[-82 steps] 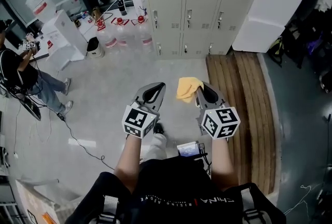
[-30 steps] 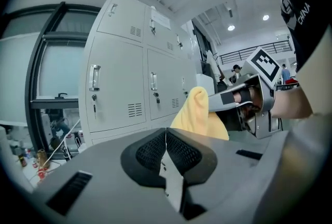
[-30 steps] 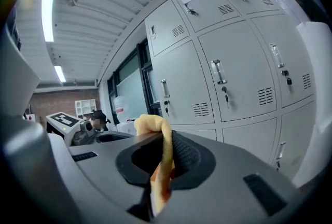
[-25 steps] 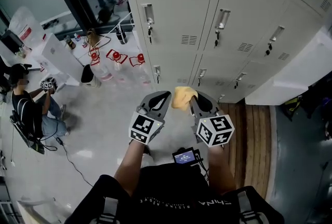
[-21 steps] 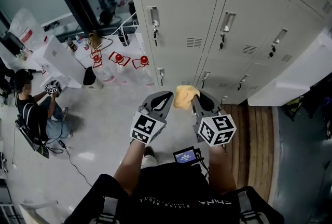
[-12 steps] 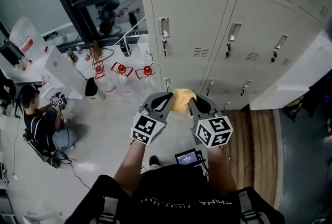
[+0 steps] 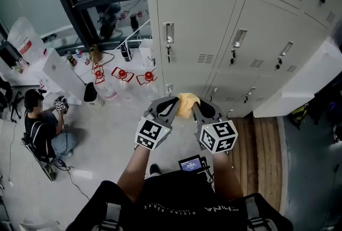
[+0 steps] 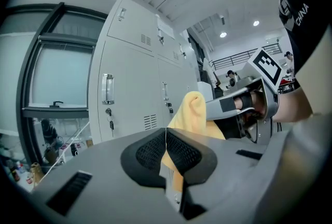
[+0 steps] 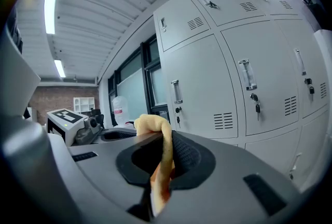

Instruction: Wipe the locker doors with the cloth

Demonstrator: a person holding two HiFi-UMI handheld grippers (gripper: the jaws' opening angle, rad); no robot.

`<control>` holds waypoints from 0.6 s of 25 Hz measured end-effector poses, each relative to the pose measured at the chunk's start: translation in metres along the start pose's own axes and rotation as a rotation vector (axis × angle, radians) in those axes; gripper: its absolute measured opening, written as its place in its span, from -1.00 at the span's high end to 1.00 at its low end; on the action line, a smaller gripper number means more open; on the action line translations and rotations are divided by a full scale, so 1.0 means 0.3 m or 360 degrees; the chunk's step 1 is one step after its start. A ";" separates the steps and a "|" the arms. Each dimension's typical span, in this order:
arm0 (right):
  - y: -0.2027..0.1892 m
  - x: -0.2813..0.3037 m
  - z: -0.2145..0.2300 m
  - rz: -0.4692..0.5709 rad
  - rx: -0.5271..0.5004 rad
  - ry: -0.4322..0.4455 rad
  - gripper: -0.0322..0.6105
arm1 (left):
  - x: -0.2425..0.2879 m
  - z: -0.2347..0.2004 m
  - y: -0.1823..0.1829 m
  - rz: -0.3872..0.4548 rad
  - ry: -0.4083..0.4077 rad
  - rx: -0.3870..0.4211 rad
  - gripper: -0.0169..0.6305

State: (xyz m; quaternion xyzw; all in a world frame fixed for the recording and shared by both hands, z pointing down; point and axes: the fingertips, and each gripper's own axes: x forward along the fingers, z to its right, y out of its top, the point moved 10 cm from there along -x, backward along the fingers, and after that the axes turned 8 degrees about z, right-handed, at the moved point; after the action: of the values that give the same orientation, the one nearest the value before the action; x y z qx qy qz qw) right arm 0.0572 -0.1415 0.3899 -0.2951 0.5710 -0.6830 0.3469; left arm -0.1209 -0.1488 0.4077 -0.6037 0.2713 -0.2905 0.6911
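right gripper (image 7: pixel 197 109): i pinch the yellow cloth (image 7: pixel 187 103)
cloth: long axis along my jaws, tip toward the locker doors (image 7: pixel 195 27)
left gripper (image 7: pixel 168 107): pressed together, empty

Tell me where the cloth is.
Head view, centre: the cloth is pinched in the right hand-held gripper, close beside the left hand-held gripper, facing the locker doors.

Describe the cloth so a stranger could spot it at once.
Face the wall of pale grey lockers; in front of them two grippers are held side by side. The cloth is the soft bunch pinched in the right gripper: the only yellow thing there, and the left gripper beside it holds nothing.
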 end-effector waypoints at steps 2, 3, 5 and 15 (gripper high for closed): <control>0.001 0.003 -0.001 0.0000 -0.0001 0.0007 0.74 | 0.000 -0.001 -0.003 0.0000 0.0005 -0.0007 0.89; 0.003 0.005 0.000 0.0001 -0.0001 0.0011 0.74 | 0.001 -0.001 -0.003 0.0001 0.0008 -0.0011 0.89; 0.005 0.012 0.001 0.0000 0.0001 0.0023 0.74 | 0.005 -0.001 0.002 0.0008 0.0007 -0.0013 0.89; 0.203 0.133 -0.025 0.0147 -0.0095 0.0165 0.74 | 0.066 -0.094 0.188 0.0172 0.0025 -0.0058 0.89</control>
State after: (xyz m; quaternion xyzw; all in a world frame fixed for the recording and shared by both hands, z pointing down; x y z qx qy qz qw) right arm 0.0361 -0.1761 0.3290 -0.2430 0.6214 -0.6634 0.3389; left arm -0.1237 -0.1766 0.3479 -0.5983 0.3142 -0.2524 0.6925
